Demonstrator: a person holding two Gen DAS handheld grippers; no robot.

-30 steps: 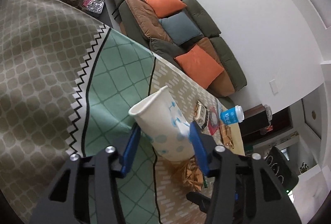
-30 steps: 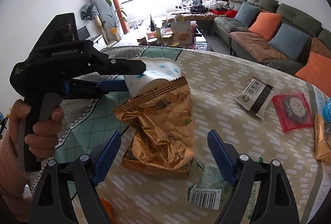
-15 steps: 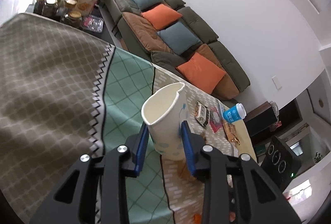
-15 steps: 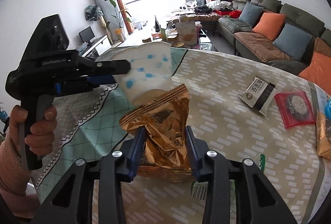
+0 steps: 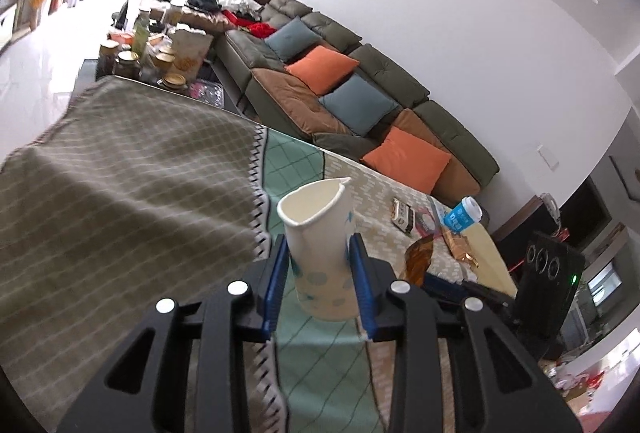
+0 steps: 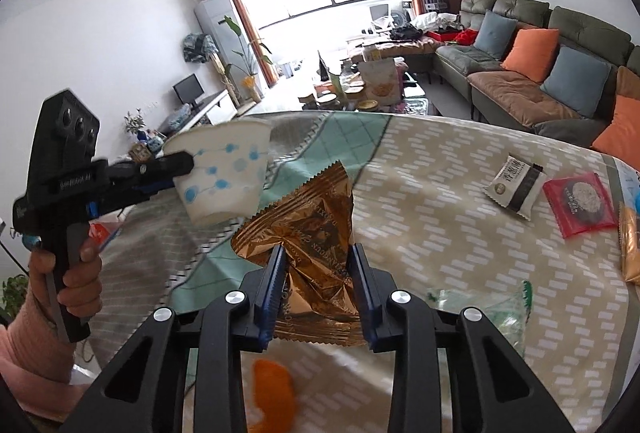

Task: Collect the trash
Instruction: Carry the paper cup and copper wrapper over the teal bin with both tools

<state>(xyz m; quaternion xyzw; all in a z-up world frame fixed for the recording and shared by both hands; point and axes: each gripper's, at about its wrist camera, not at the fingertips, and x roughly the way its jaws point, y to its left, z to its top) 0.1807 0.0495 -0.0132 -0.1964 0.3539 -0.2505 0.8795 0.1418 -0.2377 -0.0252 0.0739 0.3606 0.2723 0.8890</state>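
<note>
Left gripper [image 5: 318,283] jaws pinch a white, blue-dotted paper cup [image 5: 320,253]; right gripper [image 6: 318,291] jaws closing on a crinkled gold wrapper [image 6: 308,233], lettering unreadable.

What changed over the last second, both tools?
The right tool was open around the gold wrapper; its jaws are closing, pads now pinching it. The left tool tightened on the paper cup, squashed its rim and lifted it off the tablecloth. The snack packets and blue-capped bottle stayed put.
</note>
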